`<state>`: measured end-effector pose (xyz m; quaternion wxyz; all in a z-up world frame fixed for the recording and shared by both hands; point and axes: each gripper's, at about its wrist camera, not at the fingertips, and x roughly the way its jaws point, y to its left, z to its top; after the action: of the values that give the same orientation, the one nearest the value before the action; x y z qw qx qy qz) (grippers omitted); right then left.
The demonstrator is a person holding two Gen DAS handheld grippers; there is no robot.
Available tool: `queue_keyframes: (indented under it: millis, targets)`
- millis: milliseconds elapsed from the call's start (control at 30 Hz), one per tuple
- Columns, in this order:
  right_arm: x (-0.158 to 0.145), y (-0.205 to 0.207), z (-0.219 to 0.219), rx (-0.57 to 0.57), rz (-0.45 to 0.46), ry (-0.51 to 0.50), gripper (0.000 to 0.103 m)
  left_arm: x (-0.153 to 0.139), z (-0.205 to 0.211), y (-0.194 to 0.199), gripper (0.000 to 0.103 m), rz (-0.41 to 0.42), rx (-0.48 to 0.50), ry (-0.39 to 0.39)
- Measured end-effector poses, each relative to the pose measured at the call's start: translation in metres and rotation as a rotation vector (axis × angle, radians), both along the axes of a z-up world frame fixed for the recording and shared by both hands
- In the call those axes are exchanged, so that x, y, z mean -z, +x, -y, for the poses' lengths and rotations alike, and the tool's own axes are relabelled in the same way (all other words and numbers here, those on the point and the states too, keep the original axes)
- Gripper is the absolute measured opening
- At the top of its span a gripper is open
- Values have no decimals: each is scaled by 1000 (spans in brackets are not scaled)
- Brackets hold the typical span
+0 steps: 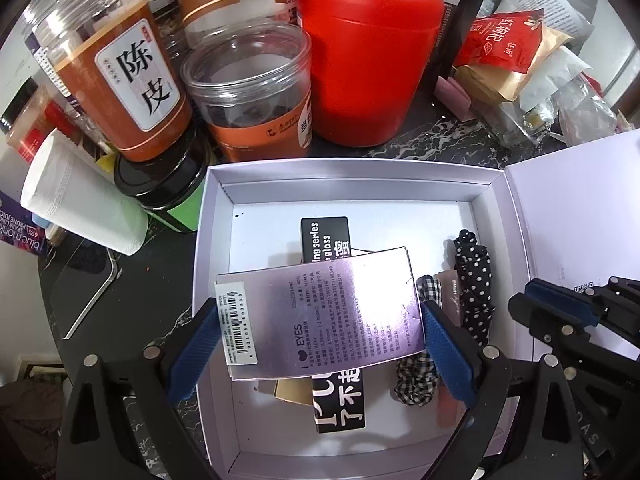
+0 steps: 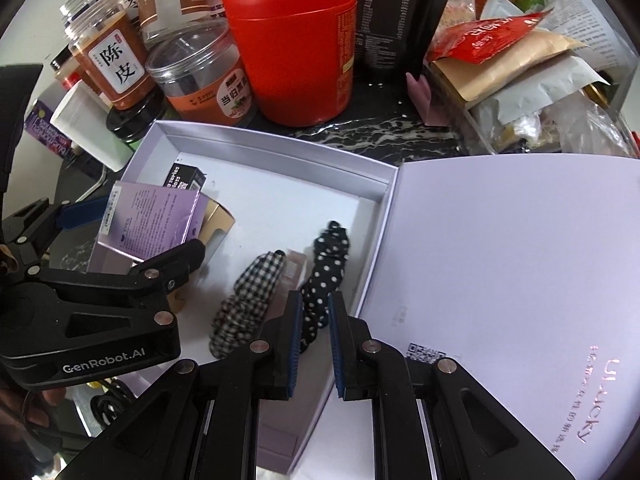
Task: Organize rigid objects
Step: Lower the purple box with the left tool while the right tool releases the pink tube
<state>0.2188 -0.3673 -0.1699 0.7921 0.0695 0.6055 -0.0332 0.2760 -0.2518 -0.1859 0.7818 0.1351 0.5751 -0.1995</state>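
My left gripper [image 1: 320, 312] is shut on a shiny purple "EYES" carton [image 1: 316, 300], its blue pads pressing both short ends. It hangs tilted over the open white gift box [image 1: 352, 172]. Under it lie a black lip-gloss carton [image 1: 324, 236] and a tan carton [image 1: 292, 392]. A gingham scrunchie [image 2: 248, 300], a pink item [image 2: 294, 268] and a polka-dot scrunchie [image 2: 328, 264] lie at the box's right side. My right gripper [image 2: 314, 300] hovers shut by the box's near right edge with nothing between its pads. The right wrist view shows the left gripper [image 2: 136, 232] with the carton [image 2: 152, 216].
The box's lilac lid [image 2: 500, 260] lies flat to the right. Behind the box stand a red canister [image 1: 368, 60], two clear jars [image 1: 128, 80] [image 1: 256, 92] and a black-lidded jar [image 1: 160, 184]. A white roll [image 1: 80, 208] lies left; packets [image 1: 520, 60] pile at back right.
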Motion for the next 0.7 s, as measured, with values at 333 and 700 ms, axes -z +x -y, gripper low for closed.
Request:
queue_keyframes:
  millis: [333,700]
  targets:
    - [-7,-8,1,10,3,2,14,-13,-6,-5,103,32,-10,0]
    - [-31,-14,2,24,34,-12,14,-42,-12,-12,103,63,-14,-29]
